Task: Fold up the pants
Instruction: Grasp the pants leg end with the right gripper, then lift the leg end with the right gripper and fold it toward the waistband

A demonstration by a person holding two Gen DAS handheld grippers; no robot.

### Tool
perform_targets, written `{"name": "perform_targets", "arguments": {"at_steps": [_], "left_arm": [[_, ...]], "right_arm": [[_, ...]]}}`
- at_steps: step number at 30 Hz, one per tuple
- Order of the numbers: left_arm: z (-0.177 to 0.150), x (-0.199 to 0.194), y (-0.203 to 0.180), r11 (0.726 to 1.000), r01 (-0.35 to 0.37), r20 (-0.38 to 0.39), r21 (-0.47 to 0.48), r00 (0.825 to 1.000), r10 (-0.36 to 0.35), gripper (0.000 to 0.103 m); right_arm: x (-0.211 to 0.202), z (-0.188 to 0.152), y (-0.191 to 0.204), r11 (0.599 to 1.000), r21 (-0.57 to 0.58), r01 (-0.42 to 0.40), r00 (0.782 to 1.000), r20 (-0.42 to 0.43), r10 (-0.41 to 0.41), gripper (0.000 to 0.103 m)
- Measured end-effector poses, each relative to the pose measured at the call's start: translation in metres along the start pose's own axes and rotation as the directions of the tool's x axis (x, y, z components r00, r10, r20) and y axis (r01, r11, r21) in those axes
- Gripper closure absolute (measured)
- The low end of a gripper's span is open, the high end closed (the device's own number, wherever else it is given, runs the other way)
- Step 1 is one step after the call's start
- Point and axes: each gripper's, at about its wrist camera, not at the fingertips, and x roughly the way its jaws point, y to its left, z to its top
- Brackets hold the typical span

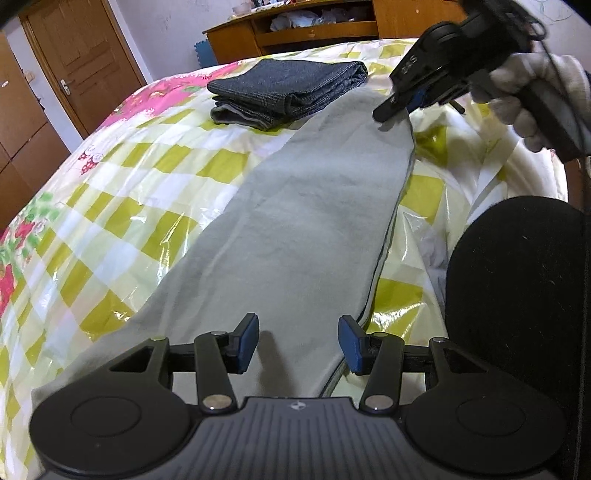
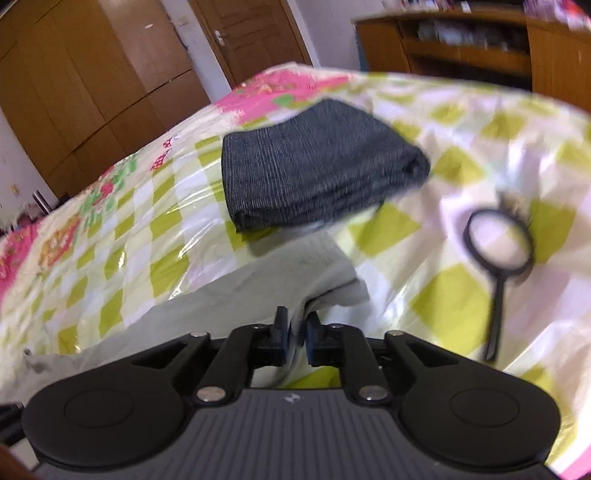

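Light grey pants [image 1: 295, 229] lie stretched out lengthwise on the checked bedspread [image 1: 122, 184]. My left gripper [image 1: 298, 341] is open and empty, low over the near end of the pants. My right gripper [image 2: 296, 334] is shut on the far hem of the grey pants [image 2: 325, 273] and lifts it a little. It also shows in the left wrist view [image 1: 397, 105], held by a white-gloved hand at the pants' far right corner.
A folded dark denim garment [image 1: 288, 90] lies beyond the pants; it also shows in the right wrist view [image 2: 317, 170]. A black magnifying glass [image 2: 496, 254] lies to the right. A black round cushion [image 1: 517, 280] is at the right. A wooden shelf [image 1: 325, 29] and a door [image 1: 85, 62] stand behind.
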Motion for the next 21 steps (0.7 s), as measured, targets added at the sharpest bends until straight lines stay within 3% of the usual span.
{"name": "perform_targets", "arguments": {"at_steps": [3, 5, 9, 13, 17, 21], "left_arm": [[-0.007, -0.010, 0.003, 1.000, -0.012, 0.016, -0.008, 1.000, 0.012, 0.043], [-0.013, -0.017, 0.010, 0.999, -0.030, 0.027, -0.023, 0.999, 0.030, 0.043], [-0.029, -0.027, 0.030, 0.995, -0.070, 0.032, -0.070, 0.997, 0.072, 0.043], [-0.050, -0.043, 0.051, 0.987, -0.112, 0.028, -0.116, 0.993, 0.116, 0.043], [-0.080, -0.073, 0.071, 0.971, -0.184, 0.023, -0.149, 0.982, 0.190, 0.042], [-0.123, -0.098, 0.097, 0.938, -0.288, -0.035, -0.191, 0.957, 0.287, 0.042]], "right_arm": [[0.010, -0.001, -0.008, 0.996, 0.088, -0.013, 0.999, -0.031, 0.016, 0.095], [0.005, 0.001, -0.005, 0.995, 0.096, -0.007, 1.000, -0.009, 0.008, 0.097], [-0.024, 0.007, 0.018, 1.000, 0.000, -0.005, 0.995, 0.101, 0.005, 0.098], [-0.045, 0.011, 0.067, 0.986, -0.164, 0.004, 0.985, 0.173, 0.025, 0.098], [-0.042, 0.008, 0.133, 0.939, -0.344, 0.003, 0.980, 0.188, 0.065, 0.099], [-0.042, -0.020, 0.212, 0.840, -0.539, -0.062, 0.971, 0.162, 0.175, 0.099]]}}
